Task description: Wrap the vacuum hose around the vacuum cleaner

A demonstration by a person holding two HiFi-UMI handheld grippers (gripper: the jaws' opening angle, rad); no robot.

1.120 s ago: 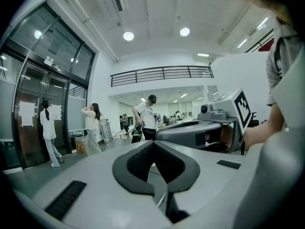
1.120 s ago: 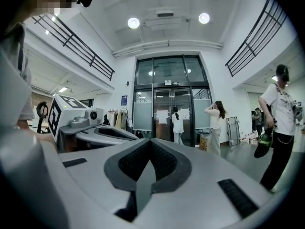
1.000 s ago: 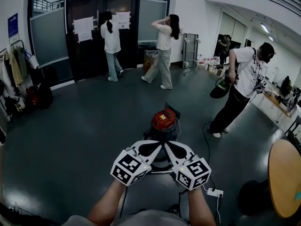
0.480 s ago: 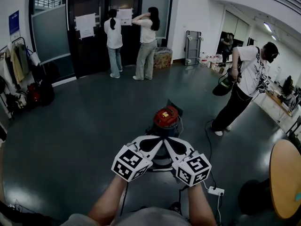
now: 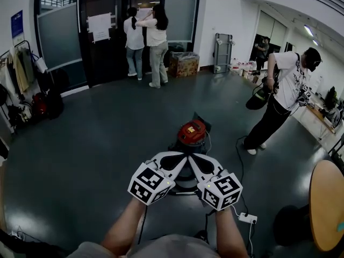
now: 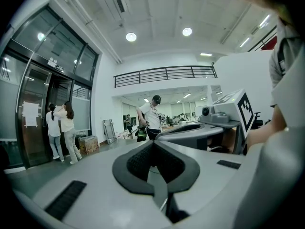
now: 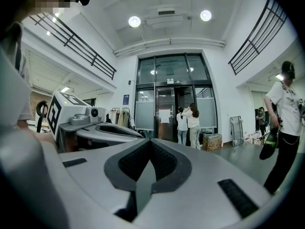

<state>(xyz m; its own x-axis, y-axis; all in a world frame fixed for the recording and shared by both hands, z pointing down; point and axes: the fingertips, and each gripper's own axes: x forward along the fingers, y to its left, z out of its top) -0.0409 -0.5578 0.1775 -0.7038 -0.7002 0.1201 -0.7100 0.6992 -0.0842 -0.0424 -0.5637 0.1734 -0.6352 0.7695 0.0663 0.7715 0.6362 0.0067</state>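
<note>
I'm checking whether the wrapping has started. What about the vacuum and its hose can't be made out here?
- Vacuum cleaner, head view: only the red top shows. Its lower body is hidden behind the left hand-held gripper and the right hand-held gripper, both shut and empty.
- Hose, head view: too dark and small to tell from the dark floor, so where it lies is unknown.
- Both gripper views: they look across the room, and neither shows the vacuum cleaner.
</note>
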